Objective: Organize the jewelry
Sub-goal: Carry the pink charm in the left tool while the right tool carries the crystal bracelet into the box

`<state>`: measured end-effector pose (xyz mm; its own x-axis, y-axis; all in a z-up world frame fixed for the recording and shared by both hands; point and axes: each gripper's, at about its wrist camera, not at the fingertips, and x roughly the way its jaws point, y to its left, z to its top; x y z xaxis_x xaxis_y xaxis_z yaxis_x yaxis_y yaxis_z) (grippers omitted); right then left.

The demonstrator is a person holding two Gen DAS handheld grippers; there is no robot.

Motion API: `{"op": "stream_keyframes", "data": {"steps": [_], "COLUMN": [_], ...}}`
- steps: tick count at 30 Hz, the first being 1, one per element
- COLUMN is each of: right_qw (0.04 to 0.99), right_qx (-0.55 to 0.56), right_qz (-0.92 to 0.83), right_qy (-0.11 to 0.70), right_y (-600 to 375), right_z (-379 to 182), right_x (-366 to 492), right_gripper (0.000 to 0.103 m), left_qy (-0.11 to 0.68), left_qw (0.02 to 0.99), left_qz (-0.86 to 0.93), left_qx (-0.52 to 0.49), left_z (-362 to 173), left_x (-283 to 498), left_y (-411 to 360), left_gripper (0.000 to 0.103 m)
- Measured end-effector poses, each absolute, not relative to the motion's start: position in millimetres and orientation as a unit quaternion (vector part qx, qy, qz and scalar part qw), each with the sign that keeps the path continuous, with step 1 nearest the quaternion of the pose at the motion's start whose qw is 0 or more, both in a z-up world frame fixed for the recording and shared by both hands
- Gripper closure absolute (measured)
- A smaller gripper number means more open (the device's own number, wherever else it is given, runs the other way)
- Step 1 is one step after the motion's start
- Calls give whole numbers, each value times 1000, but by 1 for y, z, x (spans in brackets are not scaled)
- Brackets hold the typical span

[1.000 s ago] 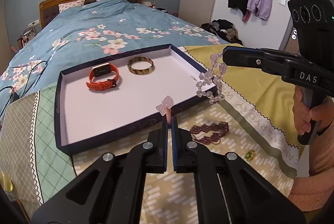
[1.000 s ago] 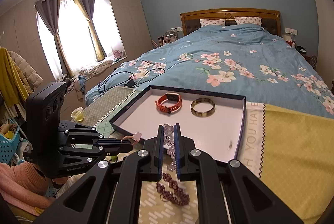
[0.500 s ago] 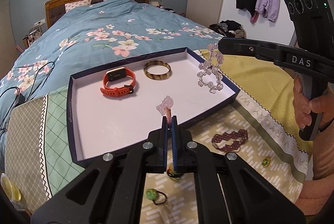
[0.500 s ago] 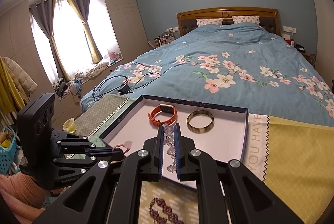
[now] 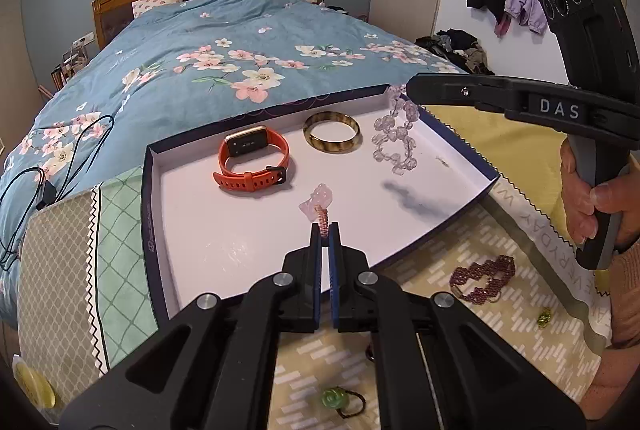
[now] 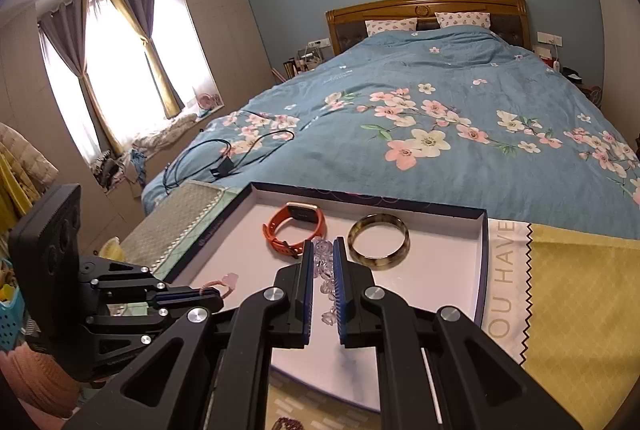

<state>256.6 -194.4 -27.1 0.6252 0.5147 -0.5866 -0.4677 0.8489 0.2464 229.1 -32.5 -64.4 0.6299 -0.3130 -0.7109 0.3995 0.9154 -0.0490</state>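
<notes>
A shallow white tray [image 5: 192,230] [image 6: 440,270] with dark walls lies at the foot of the bed. In it rest an orange watch [image 5: 252,159] [image 6: 294,226] and a brown bangle [image 5: 331,137] [image 6: 378,242]. My left gripper [image 5: 325,226] [image 6: 220,294] is shut on a pink cord bracelet with a pale pink charm [image 5: 317,201] [image 6: 229,280], held over the tray's near part. My right gripper [image 6: 322,244] [image 5: 410,89] is shut on a clear bead bracelet [image 5: 394,137] [image 6: 326,270] that dangles over the tray's right side.
On the patterned cloth [image 5: 440,330] in front of the tray lie a dark red beaded bracelet [image 5: 482,280], a green ring [image 5: 342,400] and a small green bead [image 5: 544,317]. A black cable [image 5: 40,173] [image 6: 228,157] lies on the blue floral bedspread. A hand [image 5: 580,197] holds the right gripper's handle.
Both grippers have moved forward from the tray's near edge to over its inside, each carrying its bracelet. The bead bracelet now hangs above the tray floor beside the bangle.
</notes>
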Motion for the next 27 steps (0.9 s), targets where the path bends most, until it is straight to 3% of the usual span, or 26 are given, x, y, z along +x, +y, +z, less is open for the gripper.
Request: {"op": "stream_keyframes", "data": {"steps": [27], "right_qw": [888], "right_qx": [69], "right_qz": [243], "right_qy": [385], "right_y": [-196], "right_z": [-59], "right_x": [293], "right_gripper": [95], "left_qy": [411], "left_qw": [893], "left_qz": [-171], "left_qx": [65], "left_z": [-89], "left_x": [265], "left_y": [-24], "left_gripper": [99]}}
